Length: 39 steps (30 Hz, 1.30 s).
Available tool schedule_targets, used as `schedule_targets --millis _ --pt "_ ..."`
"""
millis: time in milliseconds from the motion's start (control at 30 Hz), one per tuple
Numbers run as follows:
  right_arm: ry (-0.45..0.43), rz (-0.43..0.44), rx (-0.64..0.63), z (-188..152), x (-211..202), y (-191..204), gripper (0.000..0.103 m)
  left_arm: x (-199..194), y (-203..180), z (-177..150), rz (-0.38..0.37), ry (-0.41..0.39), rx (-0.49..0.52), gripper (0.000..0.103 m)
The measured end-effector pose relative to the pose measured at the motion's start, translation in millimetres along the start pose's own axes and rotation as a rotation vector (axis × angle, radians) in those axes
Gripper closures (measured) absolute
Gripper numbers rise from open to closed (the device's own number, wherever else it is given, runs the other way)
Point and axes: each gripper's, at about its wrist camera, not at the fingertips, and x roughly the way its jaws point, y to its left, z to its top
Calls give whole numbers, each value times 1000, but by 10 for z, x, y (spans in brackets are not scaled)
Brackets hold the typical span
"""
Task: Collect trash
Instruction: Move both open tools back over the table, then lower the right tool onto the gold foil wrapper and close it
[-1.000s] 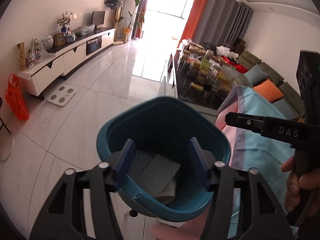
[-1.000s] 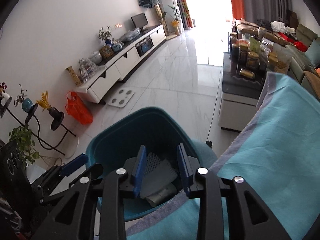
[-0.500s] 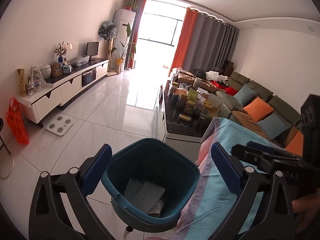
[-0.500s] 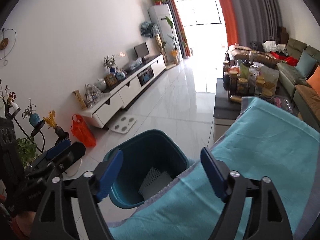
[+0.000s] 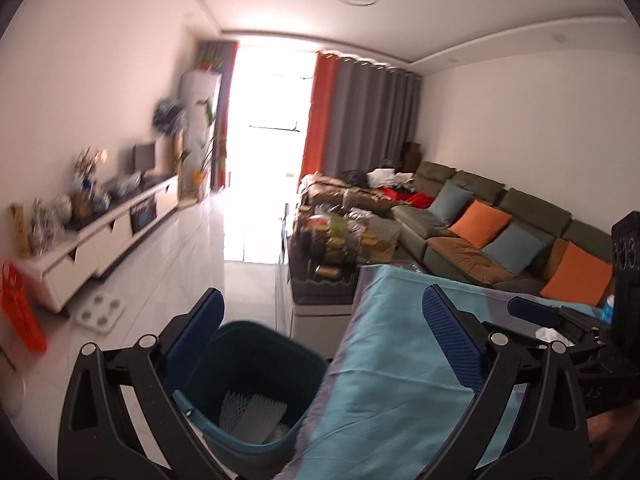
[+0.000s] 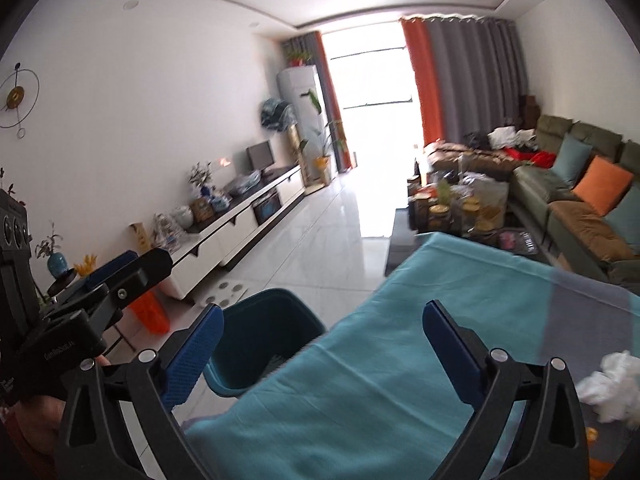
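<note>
While both jaws gape wide, left gripper (image 5: 322,332) and right gripper (image 6: 322,340) hold nothing | teal bin (image 5: 256,364) (foam netting (image 5: 252,416) inside) beside the teal cloth (image 6: 400,360) edge | crumpled white tissue (image 6: 612,384) on cloth, right | open tiled floor (image 5: 192,248) beyond

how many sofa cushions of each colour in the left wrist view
orange cushions: 2
blue cushions: 2
total: 4

We see a teal bin (image 5: 256,364), grey mesh-patterned foam wrap (image 5: 252,414), turquoise tablecloth (image 6: 360,392), and possibly white crumpled tissue (image 6: 612,384).
</note>
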Motion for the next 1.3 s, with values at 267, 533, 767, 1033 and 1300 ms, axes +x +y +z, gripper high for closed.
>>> schedule_targets --millis 267,533,767,1033,1300 --pt "-118 -137 24 -136 -601 -250 7 -176 -563 12 -110 -25 42 5" --pt "-249 -329 41 -365 -1146 -447 7 -306 -1055 -145 -229 -66 141 5" --pt "-329 -494 22 -591 -1553 -526 7 -438 -1457 -264 -336 -96 196 5" --pt "-360 -649 44 -824 -1927 -650 7 -438 -1654 -324 -389 -101 192 5" --pt "-324 -765 93 -1118 -2192 -763 7 -341 -1797 -392 -441 -78 181 5"
